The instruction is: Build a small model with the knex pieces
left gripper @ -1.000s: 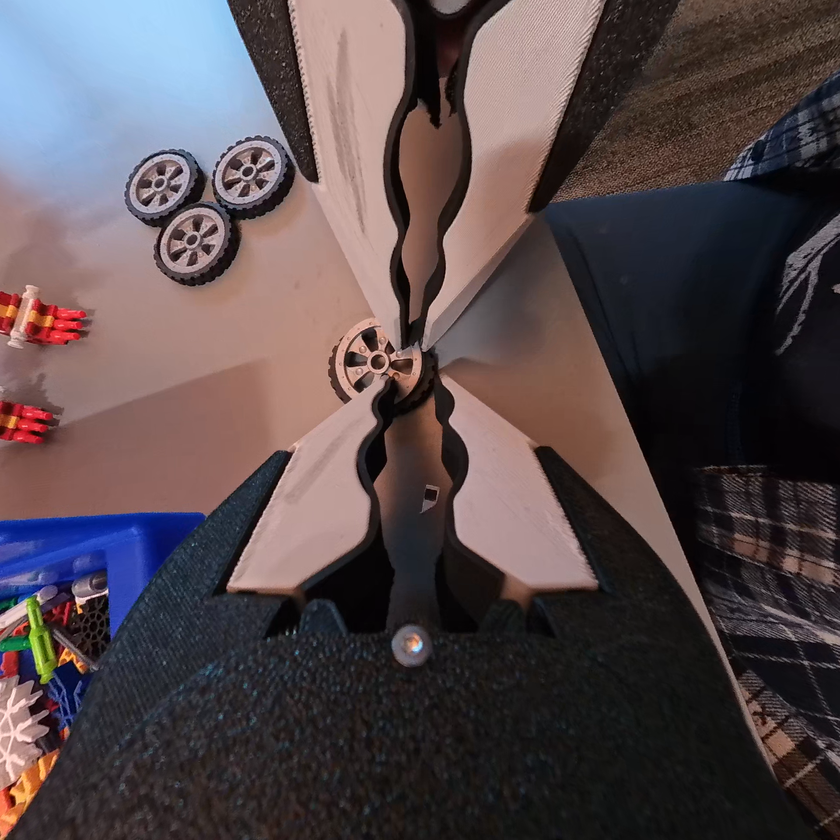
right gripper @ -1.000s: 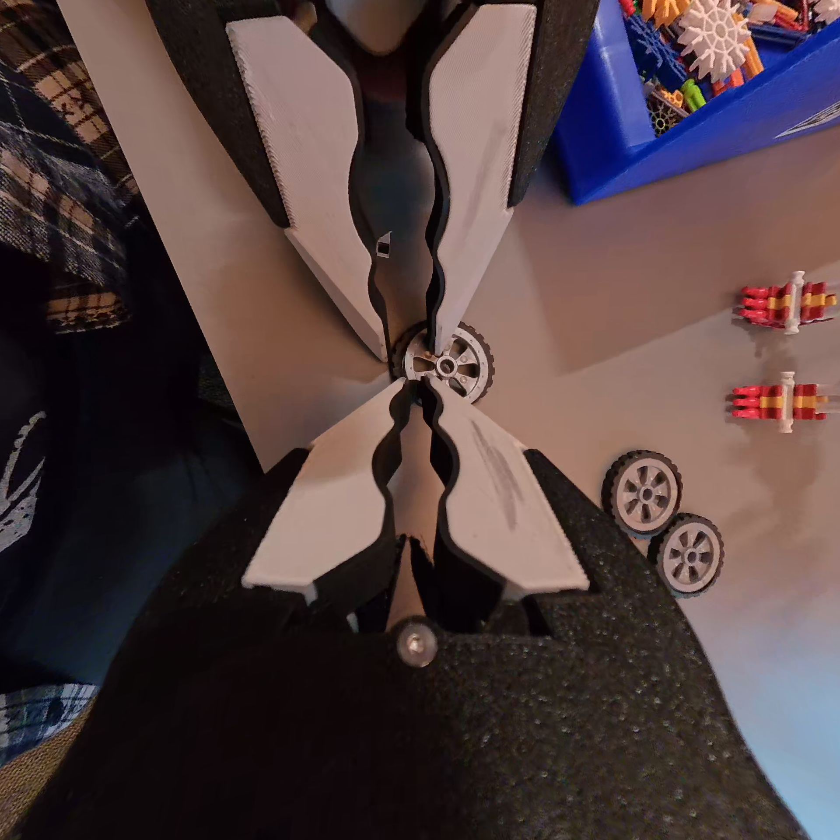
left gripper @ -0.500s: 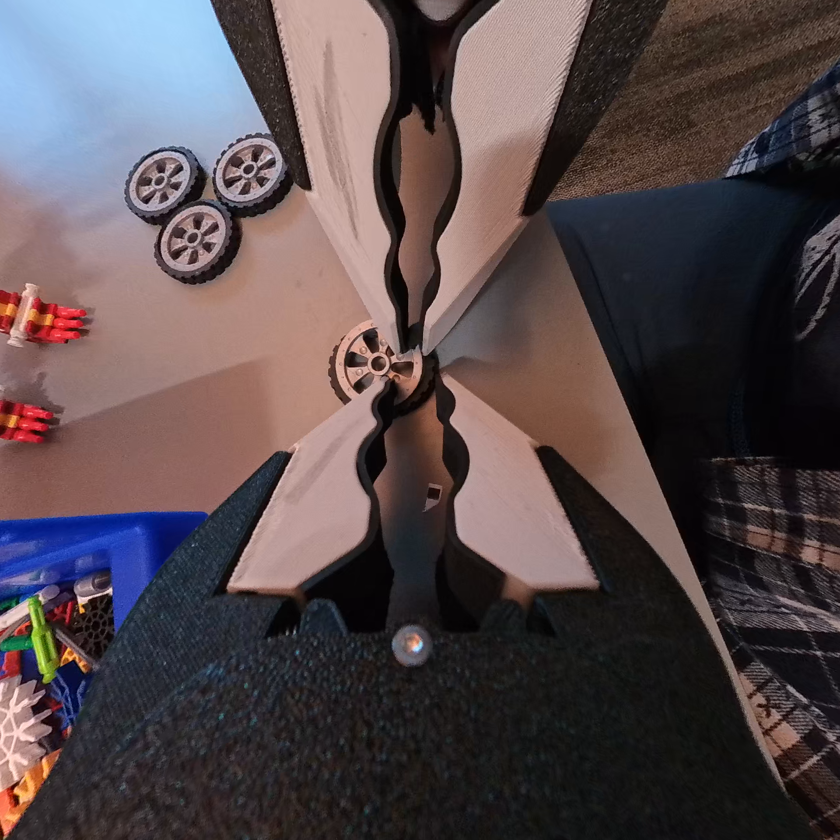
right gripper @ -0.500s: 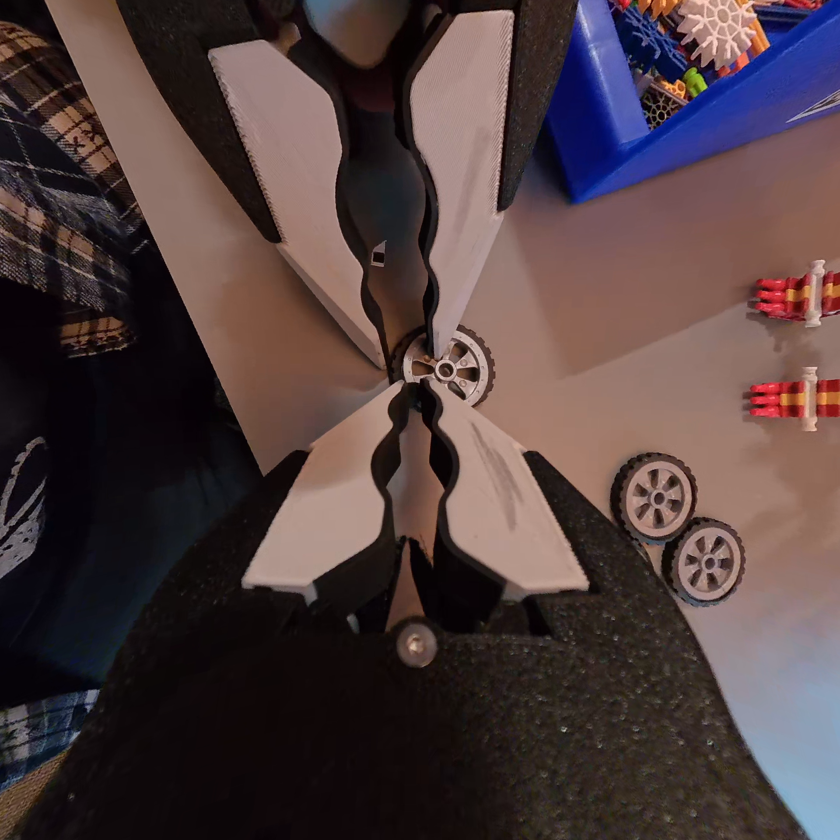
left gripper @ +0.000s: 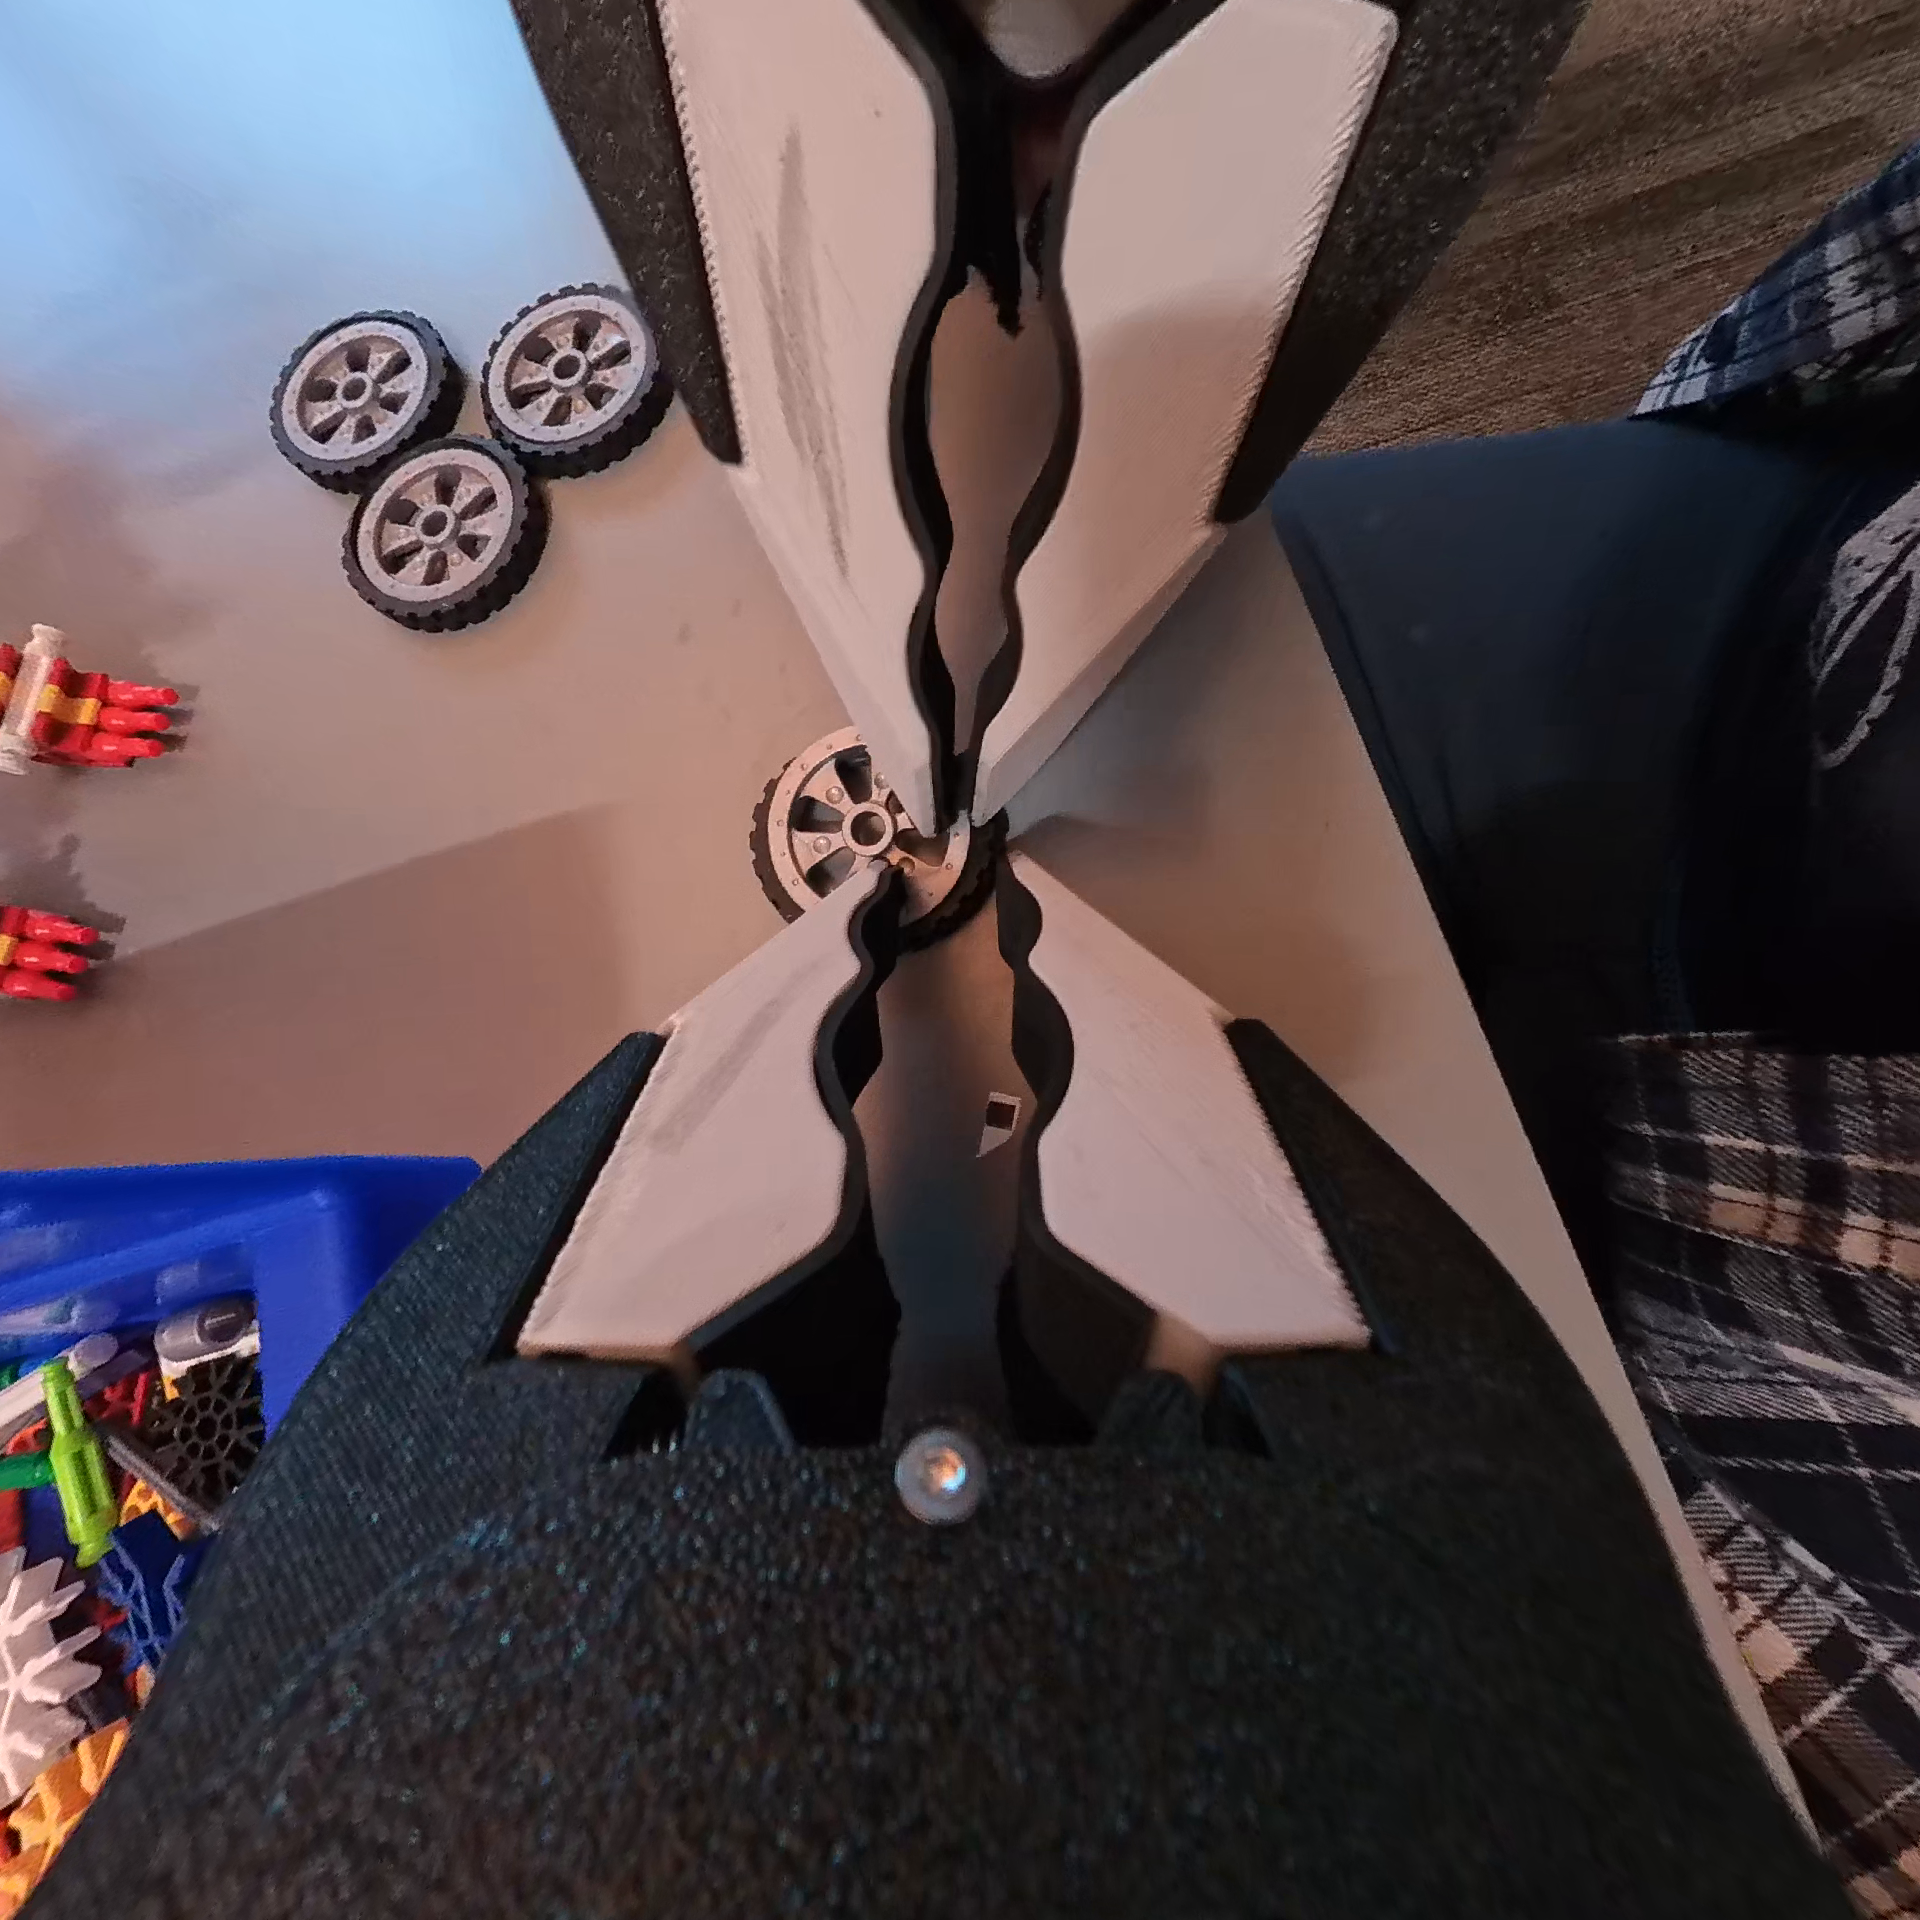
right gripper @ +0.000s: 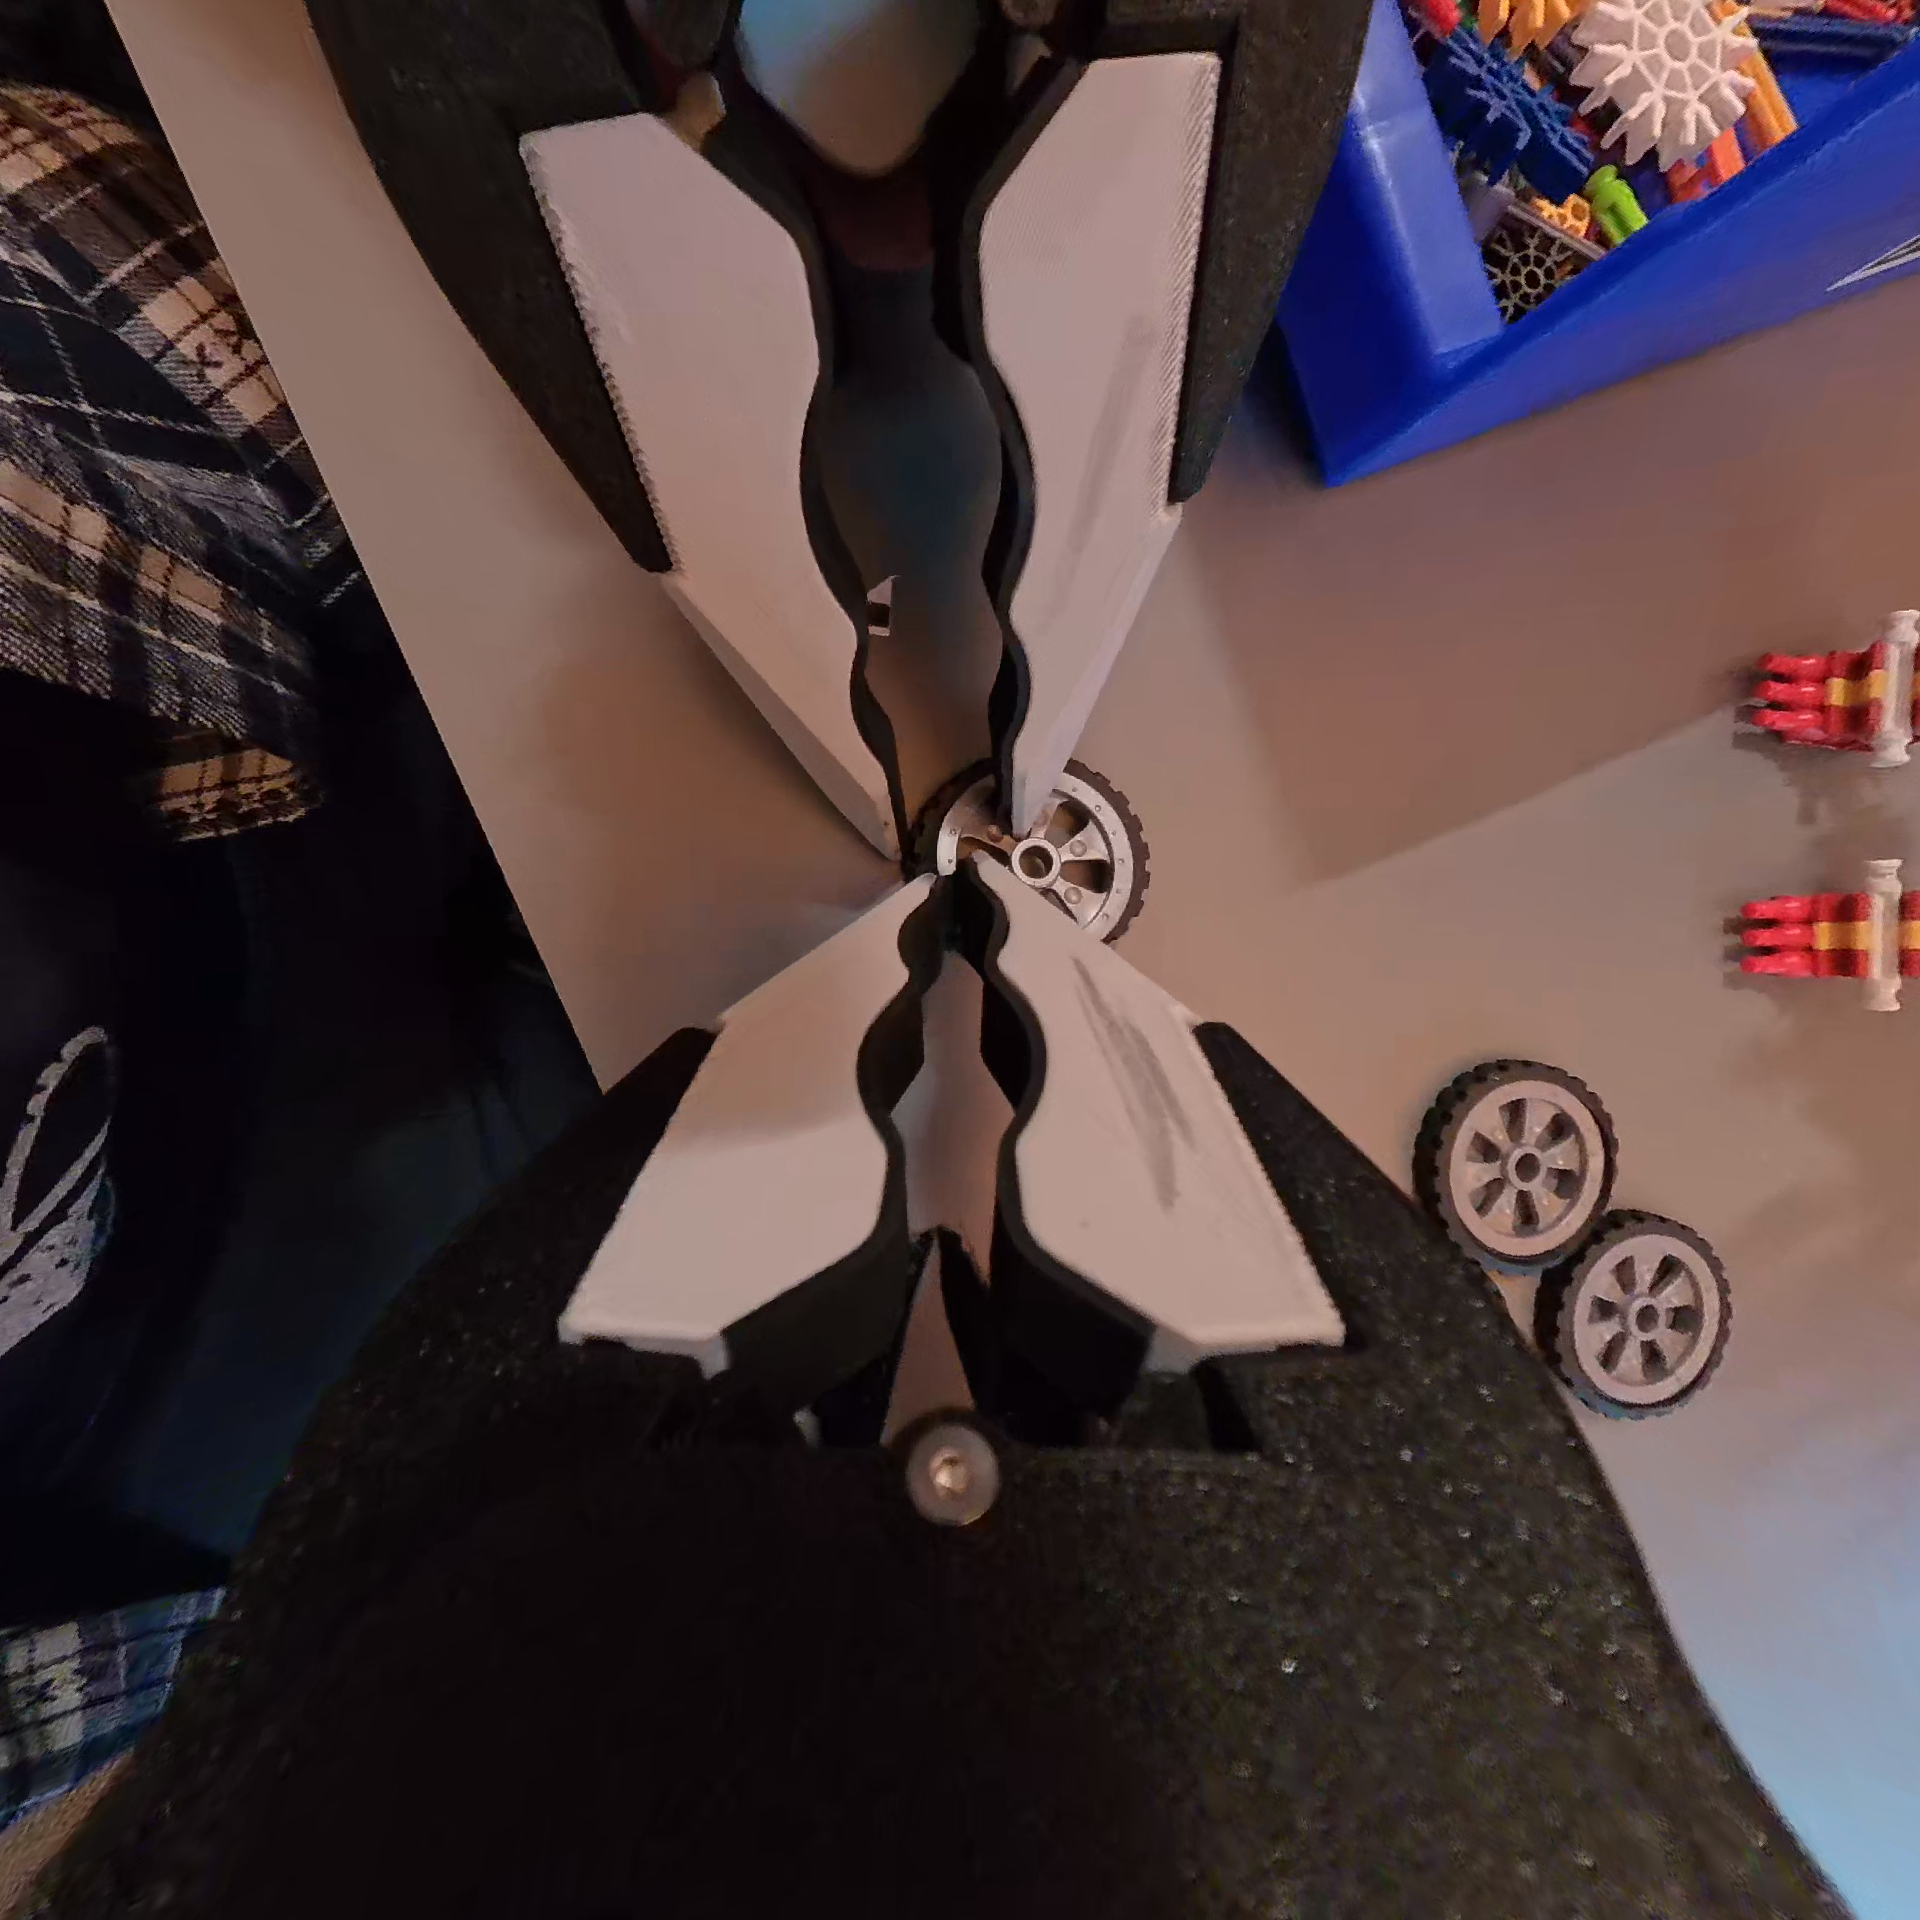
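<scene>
White-and-black fingers of the left gripper (left gripper: 940, 878) and the right gripper (right gripper: 951, 883) meet tip to tip over one small toy wheel (left gripper: 831, 836), grey-spoked with a black tyre. The left fingers stand slightly apart and straddle the wheel's near edge; the right fingers, pointing from the opposite side, are drawn almost together on its rim. Whether either pair truly pinches the wheel I cannot tell. The wheel sits on the pale worktop (left gripper: 436, 935), close to its edge. Left of the left fingers and farther out, three matching wheels (left gripper: 447, 457) lie clustered, touching one another. Beyond them, two red-and-yellow rod bundles (left gripper: 83, 717) lie apart near the picture's left border. Beside the left gripper's body, a blue bin (left gripper: 208, 1236) holds mixed colourful construction pieces. Right of the left fingers, past the worktop edge, a person's dark top and plaid shirt (left gripper: 1766, 1247) show.
</scene>
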Demonstrator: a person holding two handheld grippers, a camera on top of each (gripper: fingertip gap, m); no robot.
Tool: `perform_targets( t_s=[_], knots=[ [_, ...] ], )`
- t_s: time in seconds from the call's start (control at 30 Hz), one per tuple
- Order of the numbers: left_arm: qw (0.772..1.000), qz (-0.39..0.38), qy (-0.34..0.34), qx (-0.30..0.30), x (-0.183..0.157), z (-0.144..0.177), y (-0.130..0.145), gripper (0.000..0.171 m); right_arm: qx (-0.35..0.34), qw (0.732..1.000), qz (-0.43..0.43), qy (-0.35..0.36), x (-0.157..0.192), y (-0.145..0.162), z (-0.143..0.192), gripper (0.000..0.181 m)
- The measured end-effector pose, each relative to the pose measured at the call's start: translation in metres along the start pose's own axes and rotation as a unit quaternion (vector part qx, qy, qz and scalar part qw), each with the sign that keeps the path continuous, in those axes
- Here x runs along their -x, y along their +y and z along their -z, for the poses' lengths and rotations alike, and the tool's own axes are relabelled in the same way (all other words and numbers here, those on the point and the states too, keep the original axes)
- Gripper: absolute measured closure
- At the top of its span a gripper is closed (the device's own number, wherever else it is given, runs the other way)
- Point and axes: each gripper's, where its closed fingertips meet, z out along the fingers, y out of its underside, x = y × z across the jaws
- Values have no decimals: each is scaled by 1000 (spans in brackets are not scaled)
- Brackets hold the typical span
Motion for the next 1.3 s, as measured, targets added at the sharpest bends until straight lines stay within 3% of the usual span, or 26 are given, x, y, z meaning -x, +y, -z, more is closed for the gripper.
perform_targets(
  t_s=[0.03,0.17,0.57,0.8,1.13,1.3],
  knots=[
    [1000,-1,0,0,0,0,0,155,-5,1000,-1,2,0,0,0,180],
    [1000,-8,-7,-4,0,1,0,154,-34,999,-33,18,-5,-1,5,166],
    [999,-43,-17,-1,1,0,-2,154,-48,997,-20,60,-9,8,11,176],
    [997,-70,-37,2,2,1,-4,154,-40,998,-9,44,-9,9,11,178],
    [997,-71,-37,-4,0,1,-6,155,-60,997,-39,35,-13,7,13,178],
    [998,-60,-34,-9,-1,1,-8,156,-81,992,-90,45,-16,9,20,169]
  ],
)
